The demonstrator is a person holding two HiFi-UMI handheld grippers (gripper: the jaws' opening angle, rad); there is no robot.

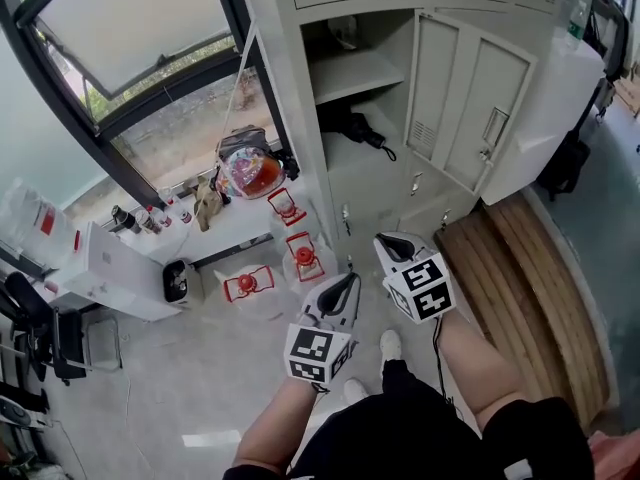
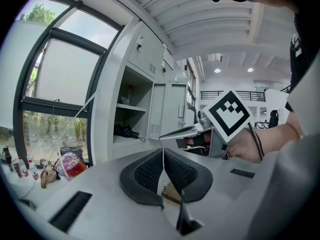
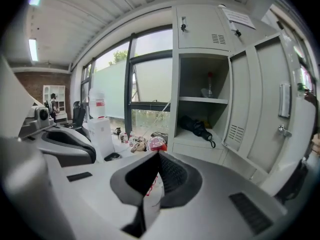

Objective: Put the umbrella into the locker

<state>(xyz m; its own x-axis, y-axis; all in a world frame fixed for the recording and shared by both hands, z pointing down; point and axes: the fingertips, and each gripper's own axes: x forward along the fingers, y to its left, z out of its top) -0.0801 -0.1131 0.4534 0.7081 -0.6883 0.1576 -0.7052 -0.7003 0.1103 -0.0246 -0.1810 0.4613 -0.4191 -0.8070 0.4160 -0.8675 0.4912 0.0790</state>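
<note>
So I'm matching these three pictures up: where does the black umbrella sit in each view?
Head view: umbrella above centre, just under the shelf.
Left gripper view: left of centre, under the shelf.
Right gripper view: right of centre, under the shelf.
Shared landmark: that shelf.

The locker (image 1: 290, 118) loses its top doors to the upper edge of the head view. The things on its upper shelf (image 3: 202, 100) and the small bottles (image 1: 150, 218) on the windowsill (image 1: 238, 232) are too small to name
</note>
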